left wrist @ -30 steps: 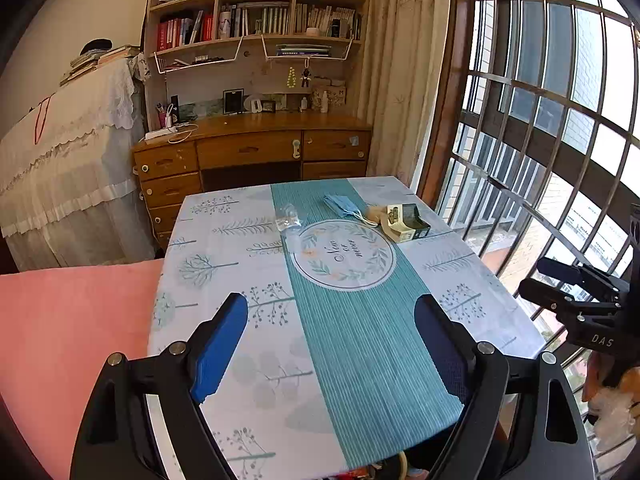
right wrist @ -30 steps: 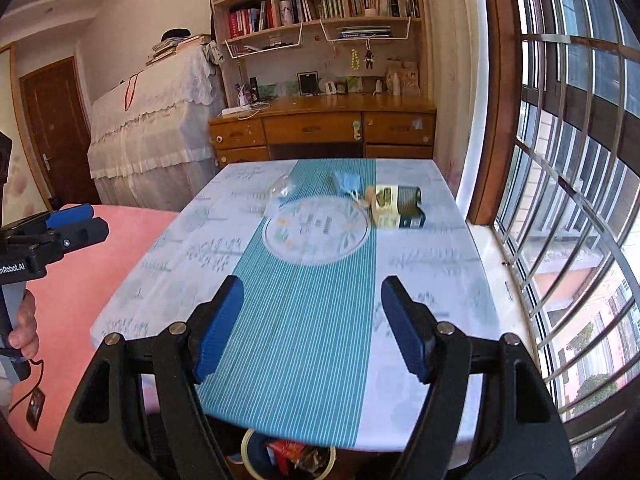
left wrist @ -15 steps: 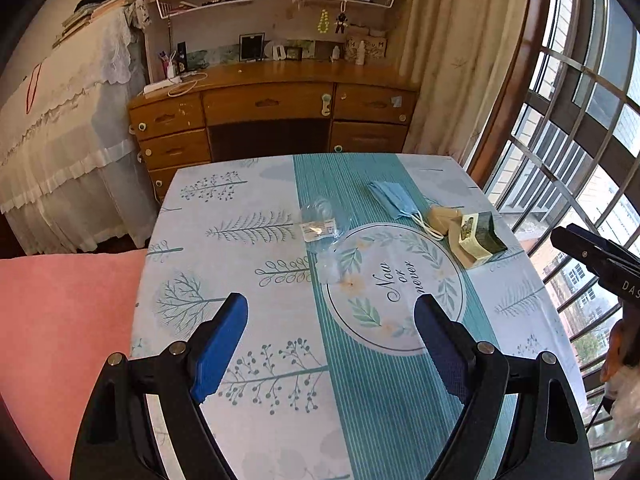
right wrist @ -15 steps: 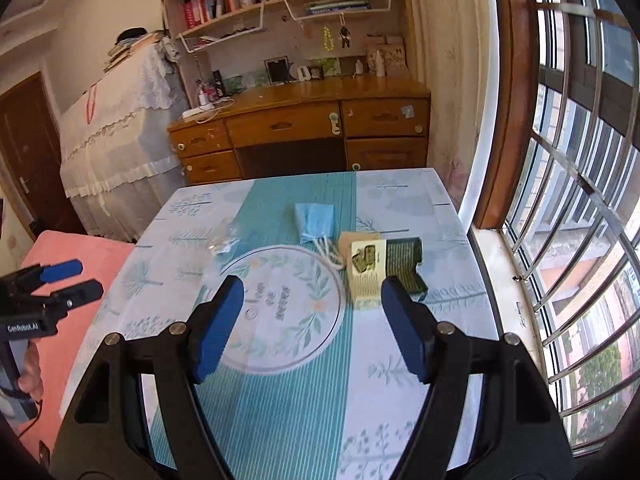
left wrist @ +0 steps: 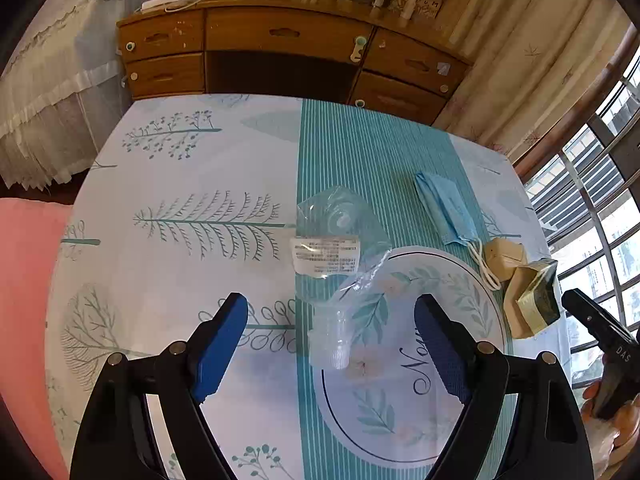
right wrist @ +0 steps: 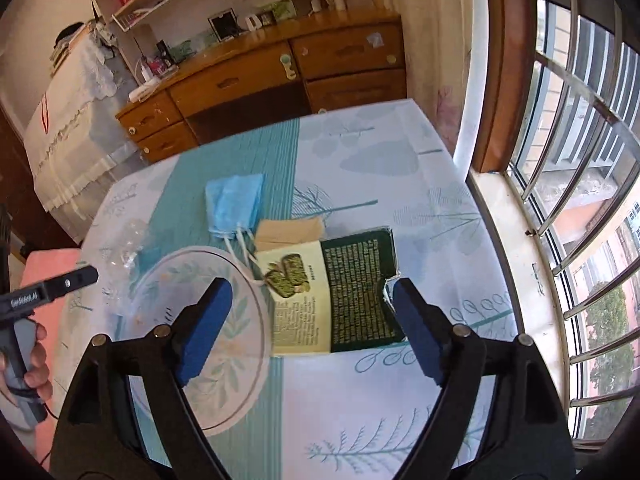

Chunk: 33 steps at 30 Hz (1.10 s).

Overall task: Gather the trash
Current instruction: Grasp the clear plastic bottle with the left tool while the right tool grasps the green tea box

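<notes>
1. Left wrist view: the left gripper (left wrist: 331, 322), black-framed with two blue pads, is hanging released over the square table (left wrist: 168, 184) in its white leaf-print cloth with a teal striped runner; nothing is being pinched.
2. One crumpled clear plastic bag (left wrist: 340, 256) is lying on the runner just ahead of the jaws, its twisted tail reaching between them. It is carrying one white printed label (left wrist: 326, 255), too small to read.
3. One folded light-blue face mask (left wrist: 446, 208) is lying farther off, its white ear loops trailing towards one tan cardboard piece (left wrist: 505, 258), which is touching one green-and-cream printed carton (left wrist: 534, 304).
4. The round emblem (left wrist: 400, 364) printed on the cloth is showing script beginning "N" (the rest is cut off by the pad).
5. At the right edge the other tool's black body is showing "DAS".
6. Right wrist view: the right gripper (right wrist: 310, 324) is spreading its jaws, with the carton (right wrist: 332, 296) lying flat on the cloth between and just beyond the pads, not pressed by either. Its dense print is unreadable; a picture of green pieces is showing.
7. The mask (right wrist: 234, 204) and the cardboard (right wrist: 288, 232) are sitting just behind the carton.
8. At the left, a hand (right wrist: 34, 360) is holding the other tool, lettered "GenRobot.AI".
</notes>
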### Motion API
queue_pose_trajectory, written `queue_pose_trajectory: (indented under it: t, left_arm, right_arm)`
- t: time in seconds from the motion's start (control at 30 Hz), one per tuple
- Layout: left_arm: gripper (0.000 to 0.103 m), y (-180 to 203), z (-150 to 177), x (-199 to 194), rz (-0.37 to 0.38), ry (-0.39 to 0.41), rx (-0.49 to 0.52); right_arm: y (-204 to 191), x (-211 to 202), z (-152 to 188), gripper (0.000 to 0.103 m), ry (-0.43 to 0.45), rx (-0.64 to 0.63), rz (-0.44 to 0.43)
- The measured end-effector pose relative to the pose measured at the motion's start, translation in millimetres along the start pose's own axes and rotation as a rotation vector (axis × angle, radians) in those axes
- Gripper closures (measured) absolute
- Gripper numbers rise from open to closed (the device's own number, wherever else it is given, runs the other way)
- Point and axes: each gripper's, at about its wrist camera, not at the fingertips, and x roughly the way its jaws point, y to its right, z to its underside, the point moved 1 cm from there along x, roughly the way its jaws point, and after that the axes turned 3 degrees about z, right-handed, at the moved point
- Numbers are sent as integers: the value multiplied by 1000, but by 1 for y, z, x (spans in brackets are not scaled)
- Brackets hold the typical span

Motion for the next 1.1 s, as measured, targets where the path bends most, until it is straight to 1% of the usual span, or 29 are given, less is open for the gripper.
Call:
queue_pose_trajectory:
  t: [0.07,0.1,0.3,0.4,0.5,0.6,0.63,0.73,0.77,0.83,0.87,0.97,1.0,1.1]
  left_arm:
    - [16,0,-3,20,-6,-18,-4]
    - [16,2,-3,27,-7,-22,1]
    - [16,16,6,52,-44,-36,45]
    - [16,17,8,62,-72,-41,46]
    - [16,19,8,66,-89,-26,55]
    - [17,22,9,71,-103,-20,60]
    - [17,22,7,70,-107,-19,60]
    - [24,25,6,72,-124,-6,58]
    - [28,25,6,72,-129,-4,59]
    - [38,25,6,71,-138,2,60]
    - [43,24,5,70,-137,3,58]
    - [44,19,7,64,-106,7,37]
    - [44,16,9,61,-100,9,30]
    - [44,11,19,53,-96,7,28]
  right_arm:
    - [6,19,2,22,-26,-10,12]
    - [5,22,9,22,-36,-13,15]
    - [5,44,24,21,-57,-36,19]
    - [1,48,26,21,-51,-42,17]
    - [-6,45,30,20,-47,-46,4]
    - [-19,49,32,20,-55,-92,33]
    - [-23,53,33,17,-63,-113,48]
    - [-34,59,36,14,-80,-152,73]
    - [-36,62,37,14,-85,-162,79]
    - [-41,66,40,9,-87,-184,95]
    - [-43,66,40,9,-85,-190,101]
    - [-44,64,41,11,-82,-183,111]
    - [-42,62,41,16,-78,-173,108]
    - [-35,51,44,16,-75,-127,45]
